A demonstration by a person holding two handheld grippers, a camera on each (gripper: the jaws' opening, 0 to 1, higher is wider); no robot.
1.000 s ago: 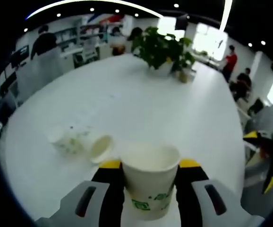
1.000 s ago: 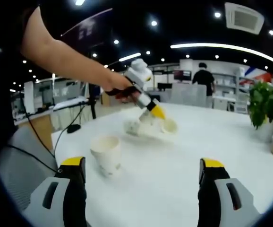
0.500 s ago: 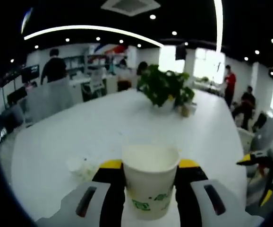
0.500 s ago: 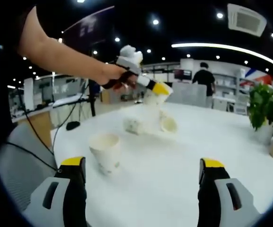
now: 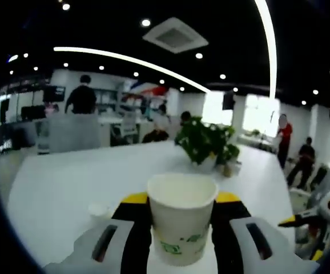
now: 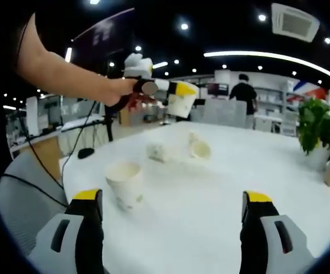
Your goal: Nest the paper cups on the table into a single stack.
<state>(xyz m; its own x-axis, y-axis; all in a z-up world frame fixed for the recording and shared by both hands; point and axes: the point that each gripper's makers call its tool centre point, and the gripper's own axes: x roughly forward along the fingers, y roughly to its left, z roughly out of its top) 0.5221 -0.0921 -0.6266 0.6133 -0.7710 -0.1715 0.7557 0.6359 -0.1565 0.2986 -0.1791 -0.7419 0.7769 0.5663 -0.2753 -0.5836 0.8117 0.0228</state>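
Left tongs [image 5: 180, 201] clenched on thin crushable paper cup [image 5: 181, 220] at mid-wall, right tongs [image 6: 170, 200] released; squeeze lightly.

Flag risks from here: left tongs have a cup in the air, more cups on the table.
1. The left tongs pinch the held cup by its thin wall; it may crush.
2. The upright cup stands loose and could tip during nesting.
3. The lying cup could roll across the table.
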